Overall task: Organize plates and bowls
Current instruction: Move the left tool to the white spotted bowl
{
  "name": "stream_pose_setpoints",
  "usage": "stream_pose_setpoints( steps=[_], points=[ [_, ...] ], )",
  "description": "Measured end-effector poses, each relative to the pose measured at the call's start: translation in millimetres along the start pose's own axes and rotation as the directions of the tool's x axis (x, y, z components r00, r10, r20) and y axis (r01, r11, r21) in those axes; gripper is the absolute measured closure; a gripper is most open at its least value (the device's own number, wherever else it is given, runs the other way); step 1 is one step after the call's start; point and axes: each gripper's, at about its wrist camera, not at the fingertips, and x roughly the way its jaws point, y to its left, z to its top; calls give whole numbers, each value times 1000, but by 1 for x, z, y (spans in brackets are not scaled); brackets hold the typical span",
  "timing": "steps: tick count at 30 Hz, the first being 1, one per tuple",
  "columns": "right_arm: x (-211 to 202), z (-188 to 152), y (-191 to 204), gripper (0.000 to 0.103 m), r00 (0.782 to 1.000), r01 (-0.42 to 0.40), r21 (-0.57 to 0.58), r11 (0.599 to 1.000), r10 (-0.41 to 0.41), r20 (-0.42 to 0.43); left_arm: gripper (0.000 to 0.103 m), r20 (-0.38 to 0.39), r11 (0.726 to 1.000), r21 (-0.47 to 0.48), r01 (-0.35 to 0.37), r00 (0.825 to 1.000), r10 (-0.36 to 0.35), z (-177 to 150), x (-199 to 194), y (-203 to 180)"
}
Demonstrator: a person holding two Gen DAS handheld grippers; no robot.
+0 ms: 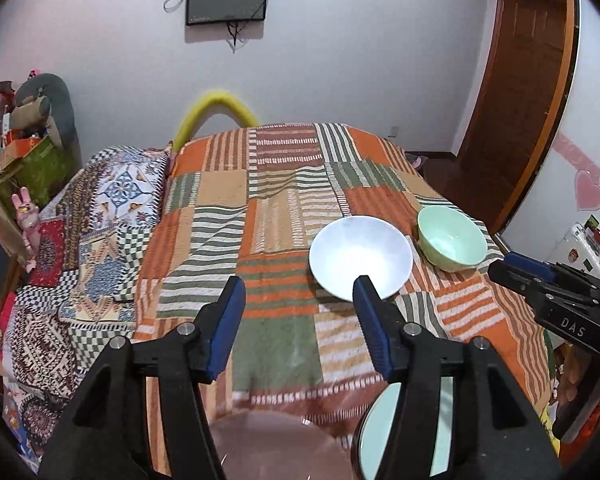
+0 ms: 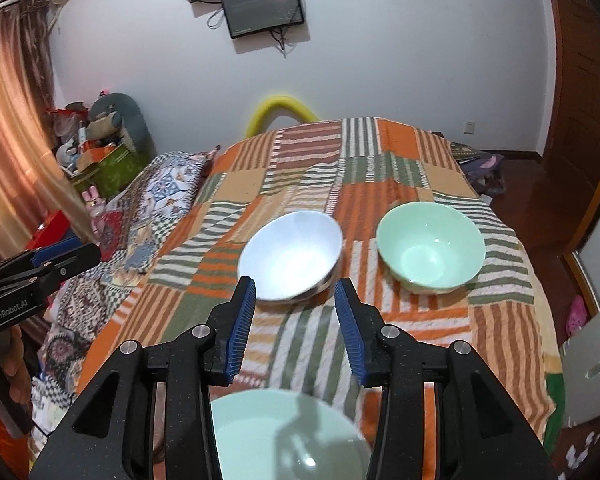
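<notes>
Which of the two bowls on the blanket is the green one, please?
The green bowl is the one nearer the blanket's right edge; the white bowl sits to its left.

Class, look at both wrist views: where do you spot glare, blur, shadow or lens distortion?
Left wrist view: glare whitens the white bowl; the door frame bows from fisheye distortion; the near blanket edge is blurred. Right wrist view: the white bowl's rim smears with blur; a tool shadow and a bright highlight fall on the mint plate below the right tool.
</notes>
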Motion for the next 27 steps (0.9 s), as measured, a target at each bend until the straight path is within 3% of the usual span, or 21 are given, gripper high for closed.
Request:
stream_pose_setpoints(
  steps=[10, 19, 27],
  points=[
    [35, 13, -19, 65, 999, 5, 16, 1000, -4, -46, 47, -103, 996, -41, 76, 992, -79, 19, 79, -5],
    [77, 18, -35, 65, 992, -21, 38, 999, 25, -121, 47, -198, 999, -45, 28, 979, -36, 17, 155, -5],
    [109, 18, -37, 65, 986, -16, 14, 1000, 18, -164, 47, -263, 997, -66, 32, 964, -48, 7, 201, 1]
  ],
)
